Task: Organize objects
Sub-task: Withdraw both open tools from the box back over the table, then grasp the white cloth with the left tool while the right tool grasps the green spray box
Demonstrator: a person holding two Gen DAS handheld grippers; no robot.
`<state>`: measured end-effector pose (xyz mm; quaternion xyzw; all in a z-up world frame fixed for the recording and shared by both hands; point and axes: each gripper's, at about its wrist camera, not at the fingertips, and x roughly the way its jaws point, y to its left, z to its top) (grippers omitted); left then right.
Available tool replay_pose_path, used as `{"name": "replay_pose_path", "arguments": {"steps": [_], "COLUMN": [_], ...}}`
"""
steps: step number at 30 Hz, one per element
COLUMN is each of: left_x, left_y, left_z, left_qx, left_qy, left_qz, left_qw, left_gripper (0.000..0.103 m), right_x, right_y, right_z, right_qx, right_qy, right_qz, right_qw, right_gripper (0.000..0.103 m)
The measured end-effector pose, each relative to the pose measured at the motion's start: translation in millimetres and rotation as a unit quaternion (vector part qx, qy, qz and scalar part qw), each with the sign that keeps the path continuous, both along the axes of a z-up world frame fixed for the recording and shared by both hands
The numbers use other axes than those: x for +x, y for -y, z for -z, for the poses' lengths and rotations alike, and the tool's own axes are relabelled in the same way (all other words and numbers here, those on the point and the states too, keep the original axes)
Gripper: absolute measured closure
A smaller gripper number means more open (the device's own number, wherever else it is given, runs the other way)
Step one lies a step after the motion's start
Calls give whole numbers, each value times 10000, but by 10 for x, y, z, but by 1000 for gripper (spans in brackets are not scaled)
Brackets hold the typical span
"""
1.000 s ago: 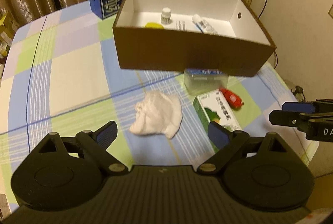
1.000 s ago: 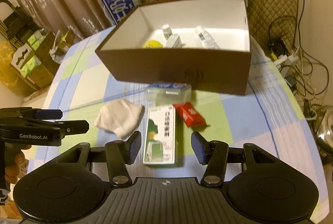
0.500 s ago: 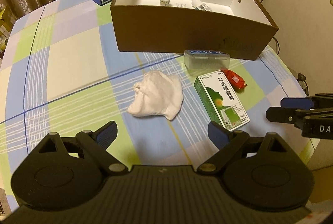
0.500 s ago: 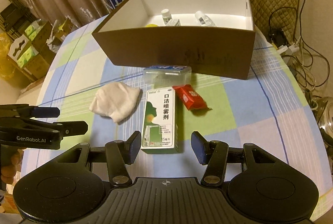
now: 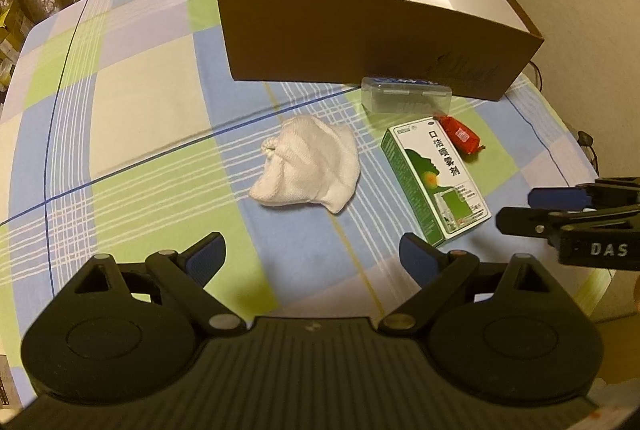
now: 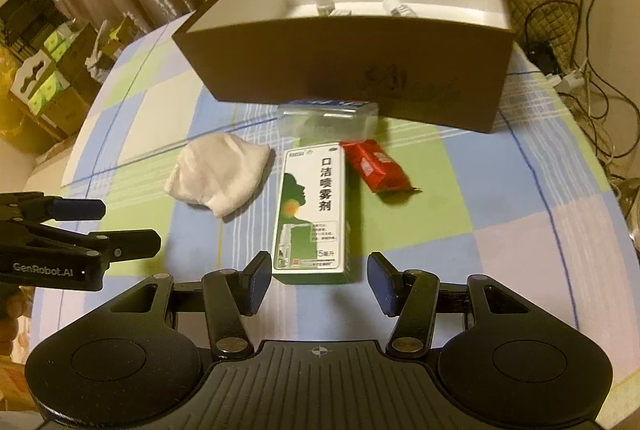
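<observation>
My right gripper hung with its fingers spread wide, empty, just short of the green spray box lying flat on the checked tablecloth. My left gripper was likewise splayed and empty, near the white cloth. The brown box hid all but the tops of two small bottles inside; half a second earlier more of its interior showed. Both grippers had dropped lower and closer.
</observation>
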<state>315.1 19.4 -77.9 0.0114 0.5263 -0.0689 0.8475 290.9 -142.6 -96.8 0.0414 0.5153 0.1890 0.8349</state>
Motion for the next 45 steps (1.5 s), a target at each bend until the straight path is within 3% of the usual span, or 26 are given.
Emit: {"name": "replay_pose_path", "arguments": {"steps": [13,20,33,39,45], "left_x": [1,41,140,188,238], "left_y": [-148,-256,-167,-134,-119], "left_z": [102,165,254,282,332], "left_qx": [214,292,198,181,193], "left_qy": [-88,-126,-59,20,75], "left_qz": [-134,-253,8,107,125], "left_qw": [9996,9992,9998,9998,9997], "left_gripper": [11,11,11,11,11], "right_x": [210,264,-126,-304,-355], "right_y": [-307,-463,-116,287,717], "right_z": [340,494,479,413,348], "right_qx": [-363,-752,-655,-736,-824], "right_qy": [-95,-79,12,-116,-116], "right_qz": [24,-163,-995,-656,258], "right_qw": [9993,9970,9929,9951,9962], "right_gripper": [52,46,49,49,49]}}
